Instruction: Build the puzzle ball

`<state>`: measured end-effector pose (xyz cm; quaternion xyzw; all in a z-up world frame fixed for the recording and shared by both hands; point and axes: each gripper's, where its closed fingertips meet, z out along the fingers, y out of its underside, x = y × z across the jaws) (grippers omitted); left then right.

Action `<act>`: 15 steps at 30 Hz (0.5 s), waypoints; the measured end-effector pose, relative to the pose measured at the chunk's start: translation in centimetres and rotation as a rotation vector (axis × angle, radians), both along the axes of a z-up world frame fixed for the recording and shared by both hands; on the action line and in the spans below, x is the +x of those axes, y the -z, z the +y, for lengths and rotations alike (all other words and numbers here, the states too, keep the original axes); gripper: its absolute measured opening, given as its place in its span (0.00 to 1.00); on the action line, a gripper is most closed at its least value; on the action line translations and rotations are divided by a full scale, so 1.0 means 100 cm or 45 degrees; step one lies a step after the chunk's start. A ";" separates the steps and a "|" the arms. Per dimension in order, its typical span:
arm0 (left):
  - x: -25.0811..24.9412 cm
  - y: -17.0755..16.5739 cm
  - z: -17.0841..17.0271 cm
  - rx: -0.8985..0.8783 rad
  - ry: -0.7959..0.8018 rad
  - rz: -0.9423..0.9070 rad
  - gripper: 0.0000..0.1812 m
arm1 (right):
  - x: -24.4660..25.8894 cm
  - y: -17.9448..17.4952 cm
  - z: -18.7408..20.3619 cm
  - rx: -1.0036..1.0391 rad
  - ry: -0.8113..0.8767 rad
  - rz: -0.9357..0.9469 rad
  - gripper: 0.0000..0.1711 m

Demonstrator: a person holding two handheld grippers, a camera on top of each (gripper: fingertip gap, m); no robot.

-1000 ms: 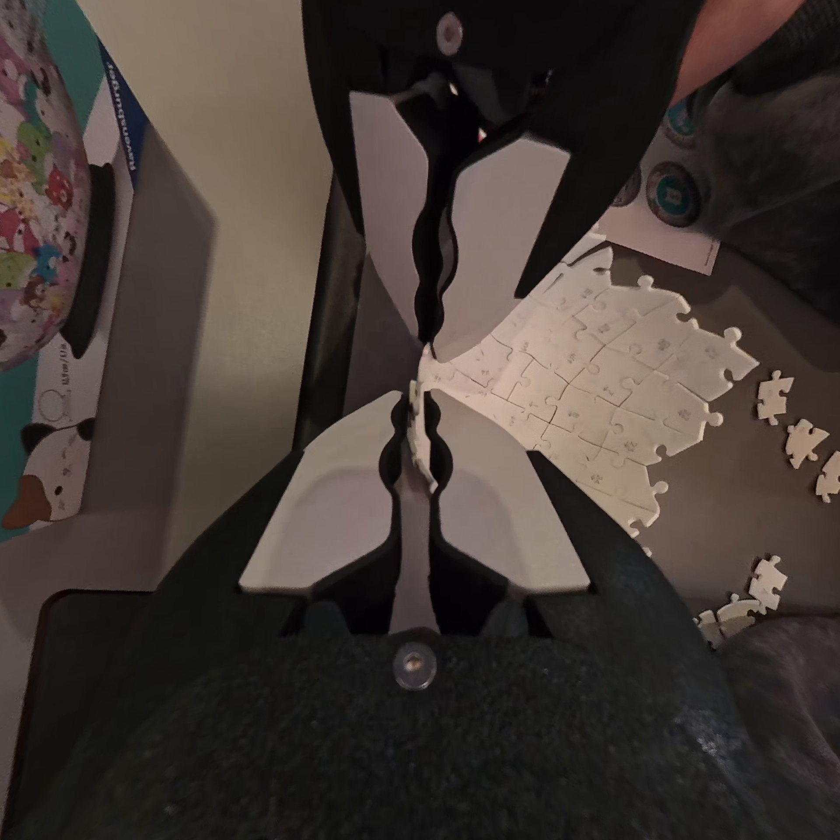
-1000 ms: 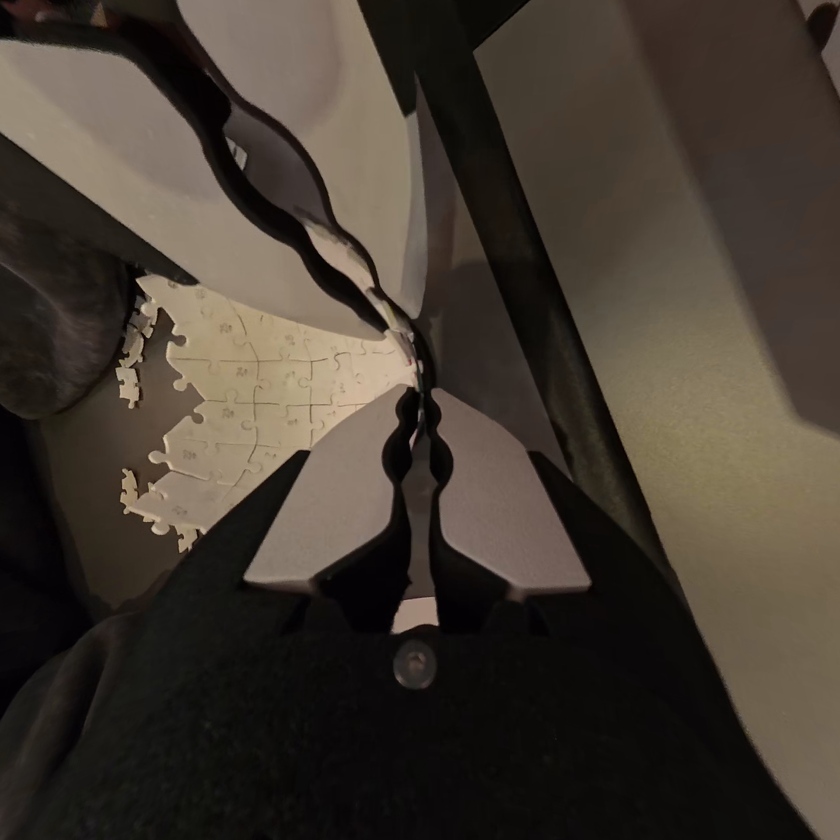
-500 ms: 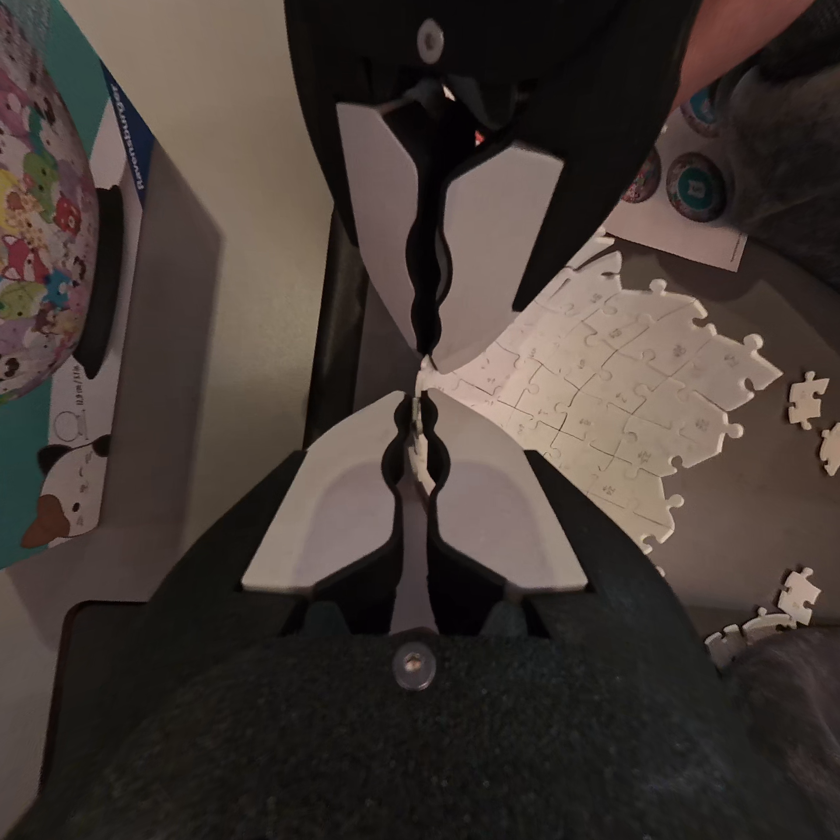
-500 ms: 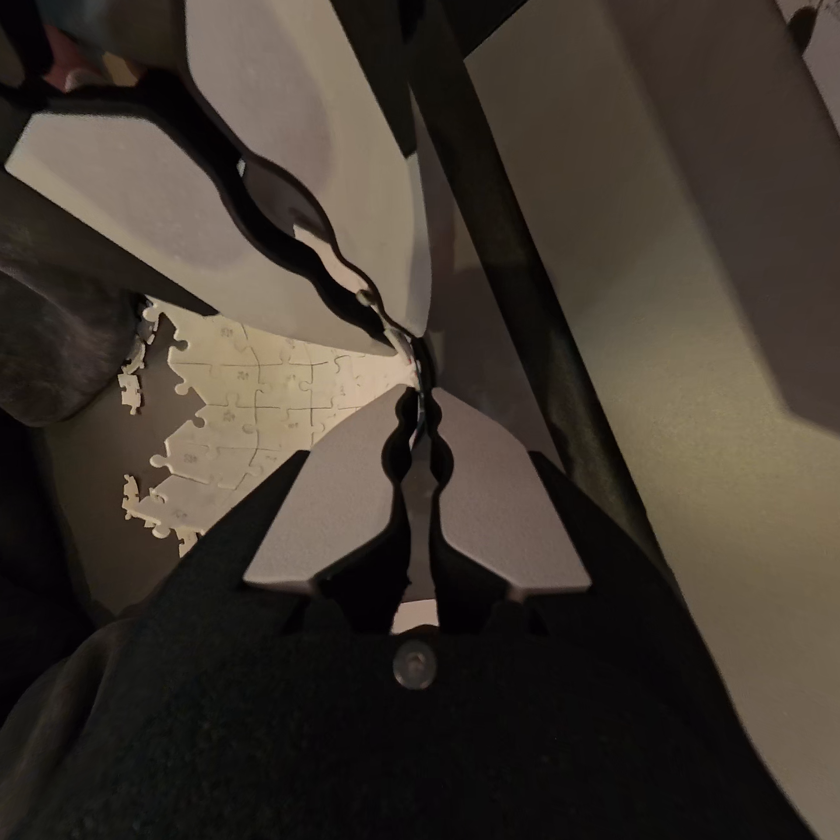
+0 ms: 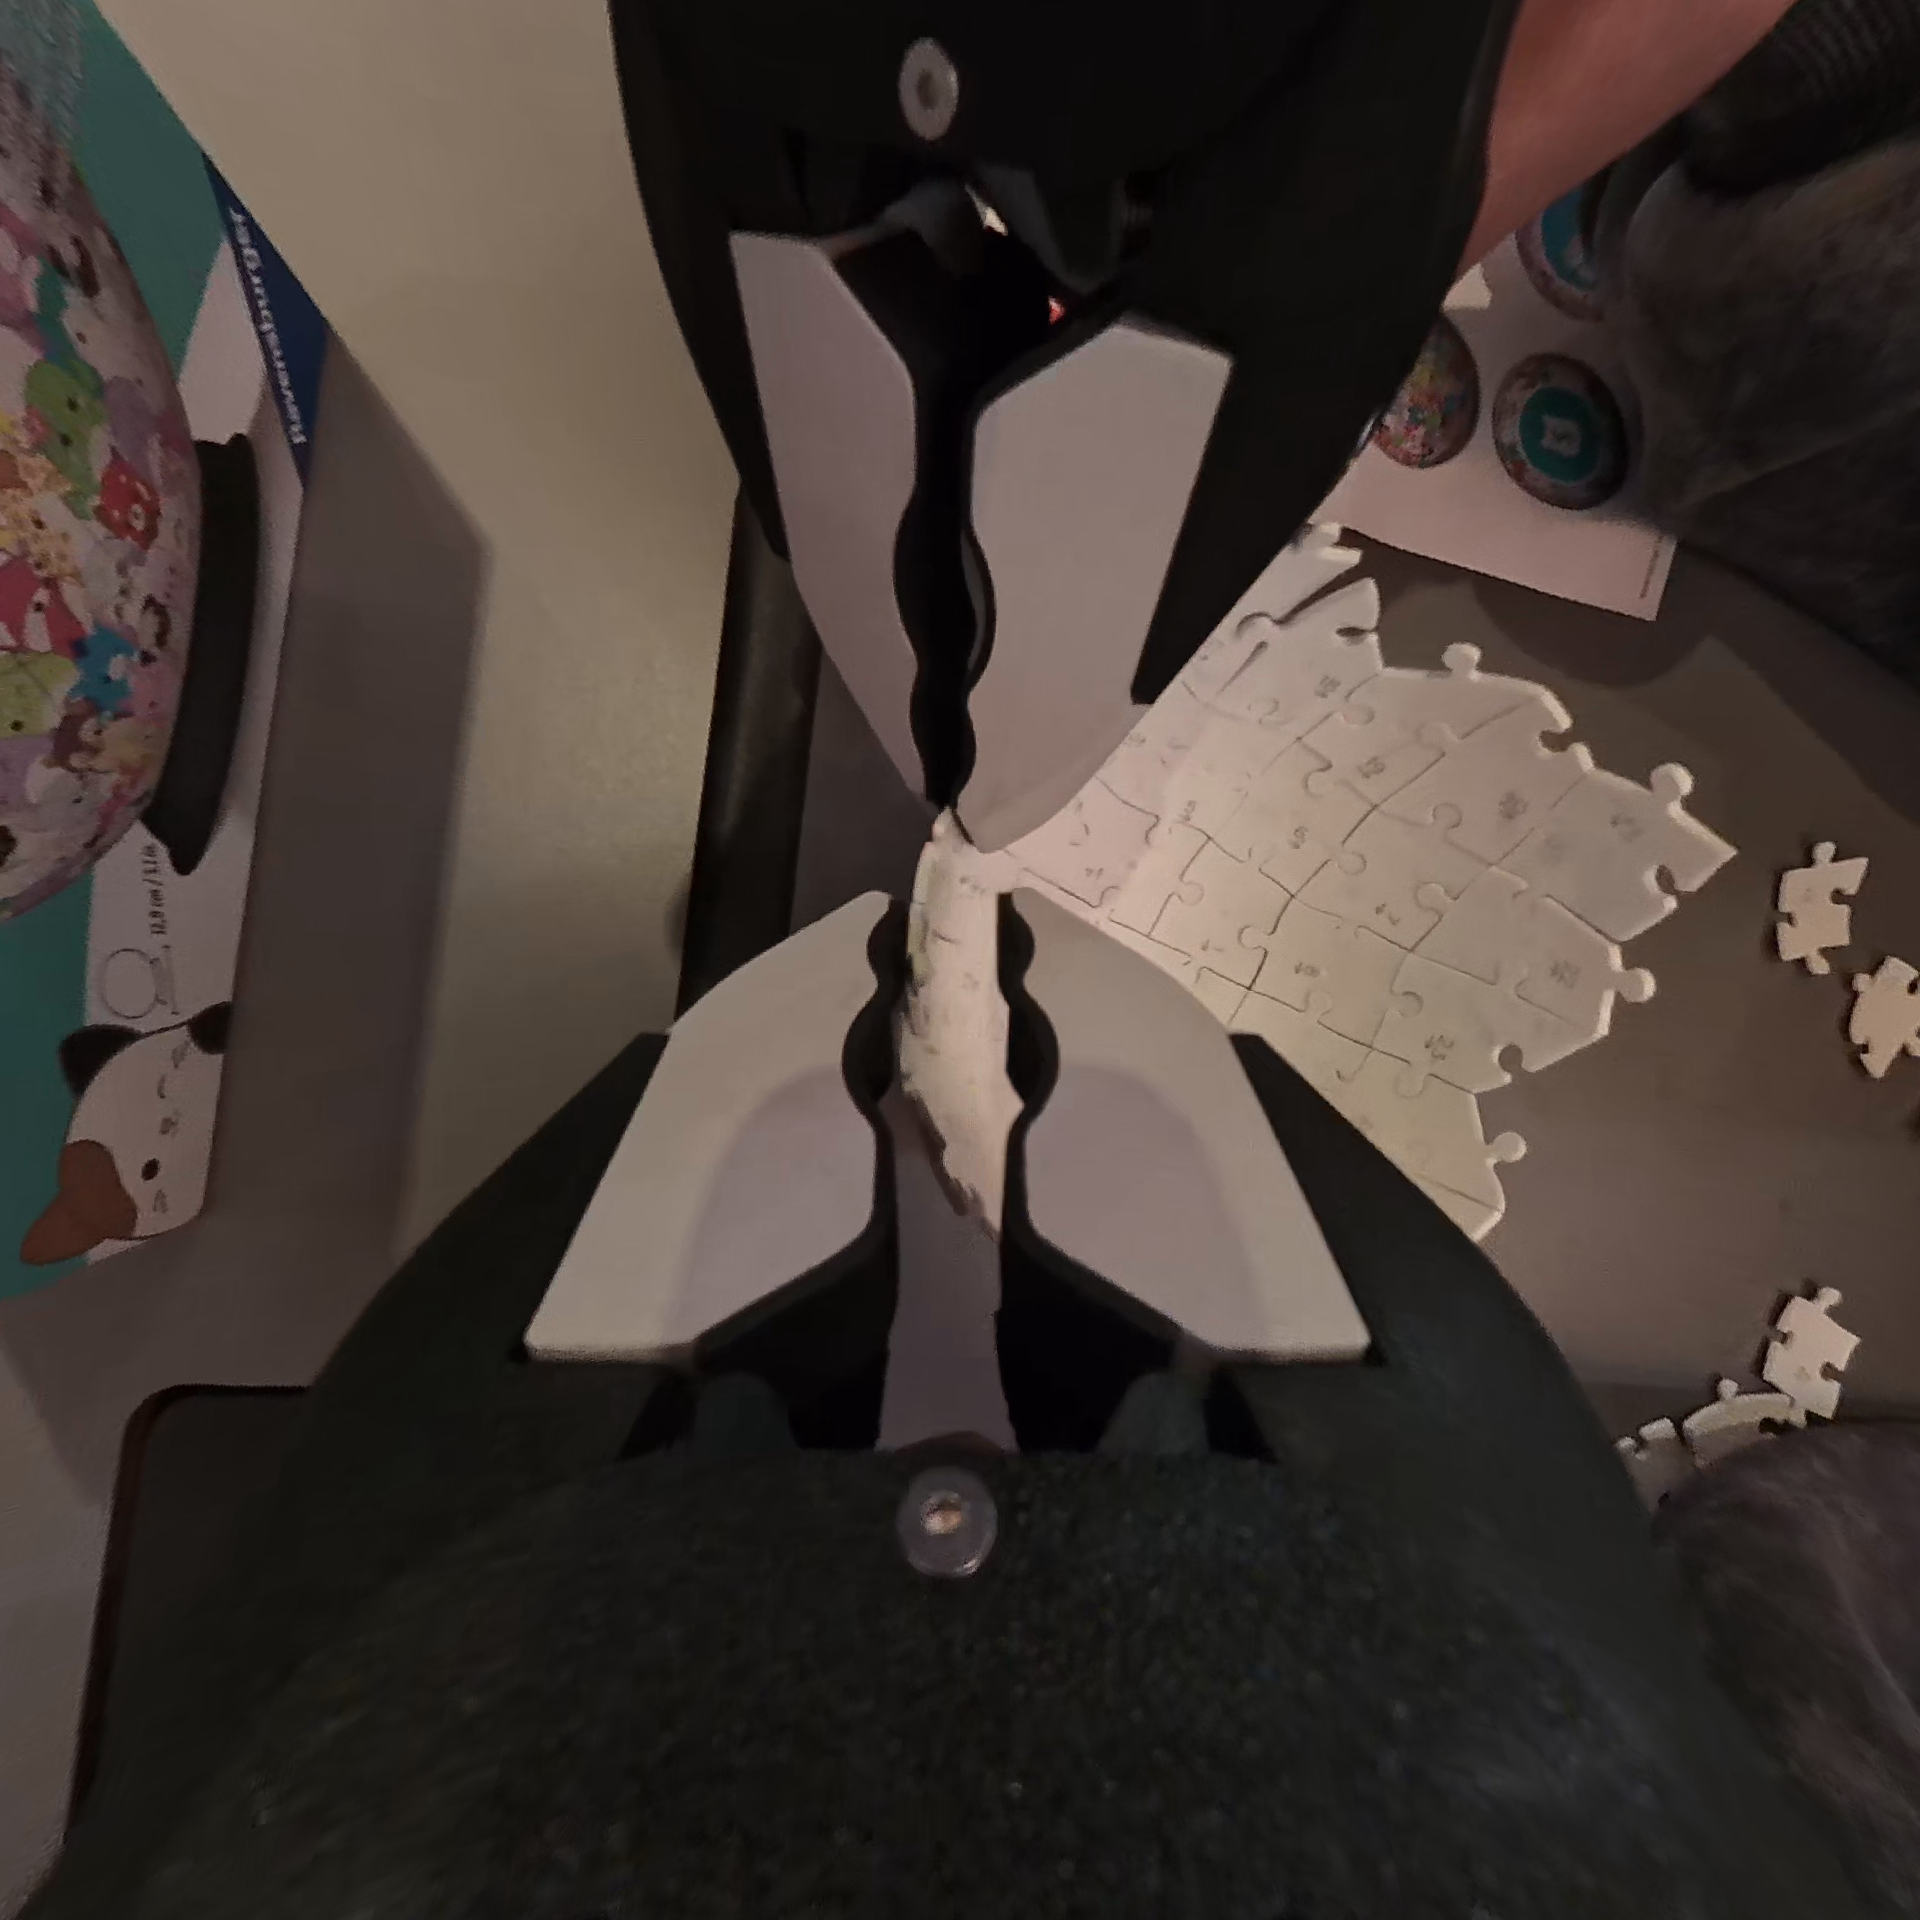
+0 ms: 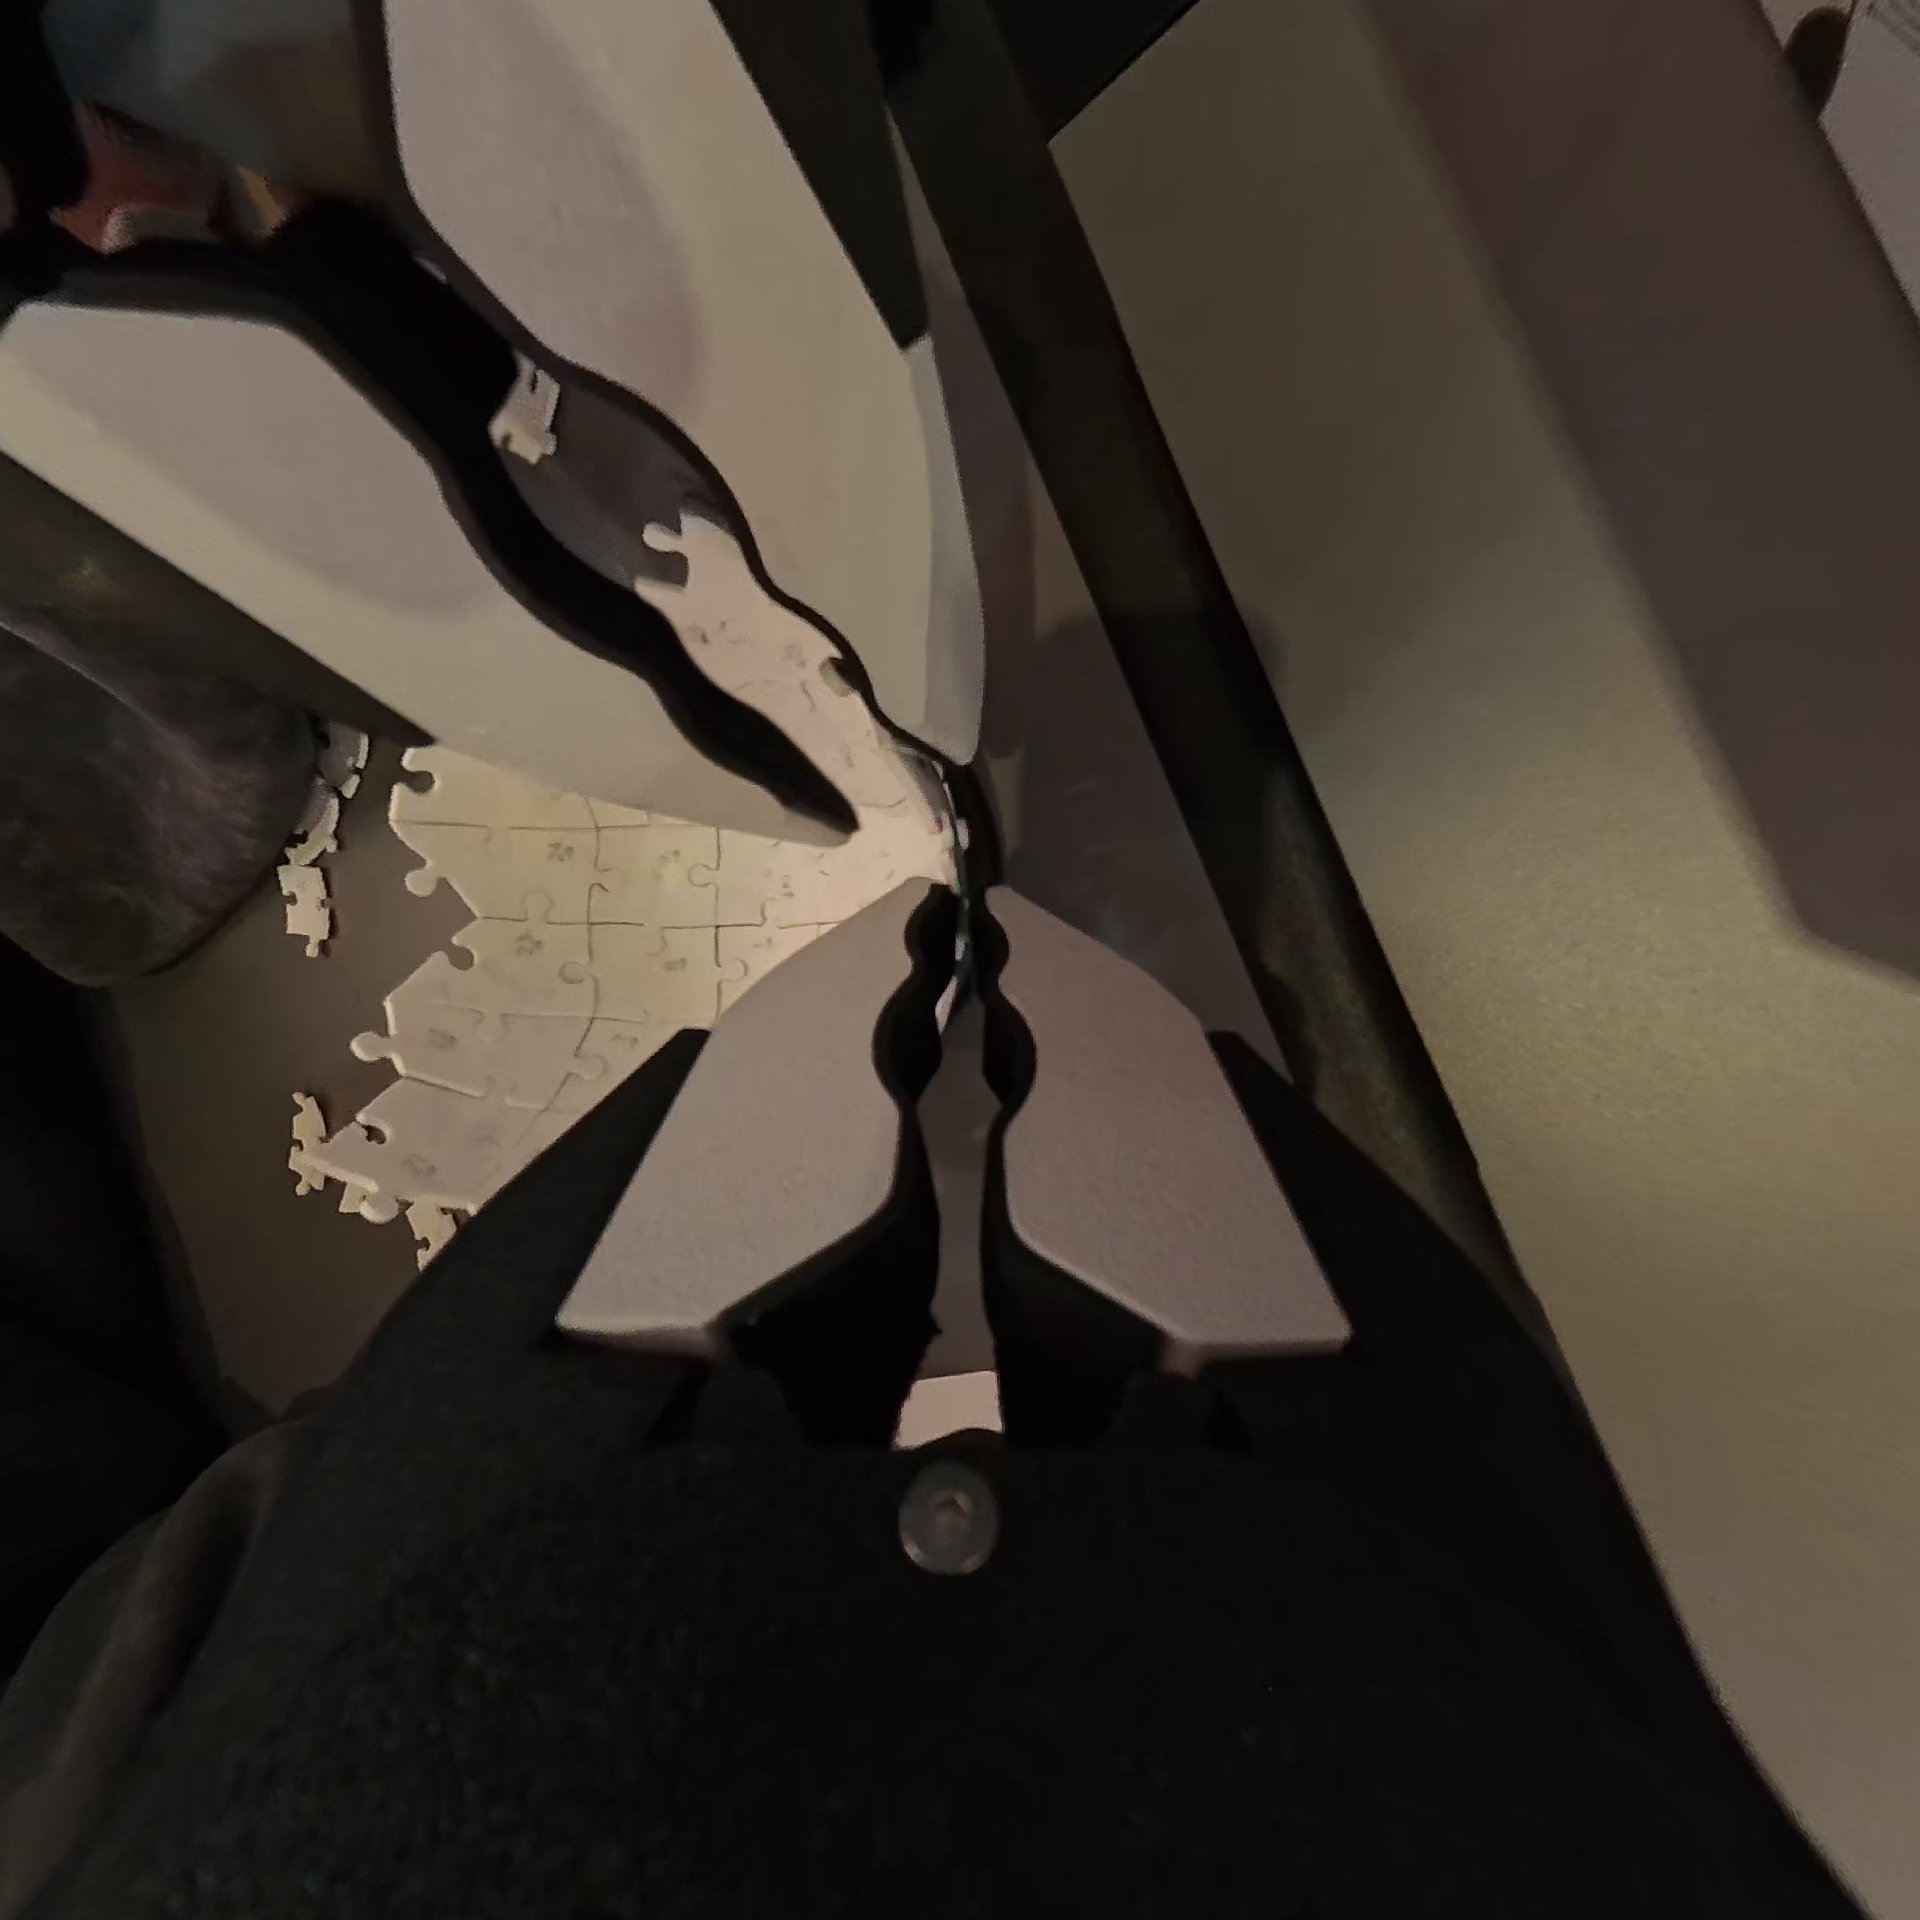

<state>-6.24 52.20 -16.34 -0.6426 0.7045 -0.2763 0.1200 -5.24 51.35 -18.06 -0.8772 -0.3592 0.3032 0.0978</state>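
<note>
A large assembled white puzzle section [image 5: 1403, 883], back side up, spreads to the right of both grippers and also shows in the right wrist view [image 6: 582, 935]. Its curved edge strip [image 5: 956, 1029] runs between the fingers of my left gripper [image 5: 948, 914], which stand slightly apart; the strip touches the right finger. My right gripper [image 6: 961, 904] comes in from the top in the left wrist view [image 5: 945, 810], tip to tip with the left, and is shut on the same edge. Seen from the right wrist, the strip [image 6: 748, 644] lies between the left gripper's fingers.
The puzzle box [image 5: 156, 623] with the ball picture stands at the left. A printed sheet [image 5: 1507, 468] lies at the upper right. Loose white pieces [image 5: 1818, 914] [image 5: 1808, 1351] lie on the grey table at the right, more of them at the left in the right wrist view [image 6: 312, 894]. Only a small space, under 4 cm, lies between the two pairs of fingers.
The left gripper's fingers have moved apart a little, and more of the puzzle edge now lies between them. The right gripper stays shut on the edge, tip to tip with the left.
</note>
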 end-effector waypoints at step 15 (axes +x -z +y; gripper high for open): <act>-0.007 0.006 0.002 0.023 0.002 0.072 0.01 | -0.004 0.003 -0.003 -0.006 -0.035 -0.001 0.03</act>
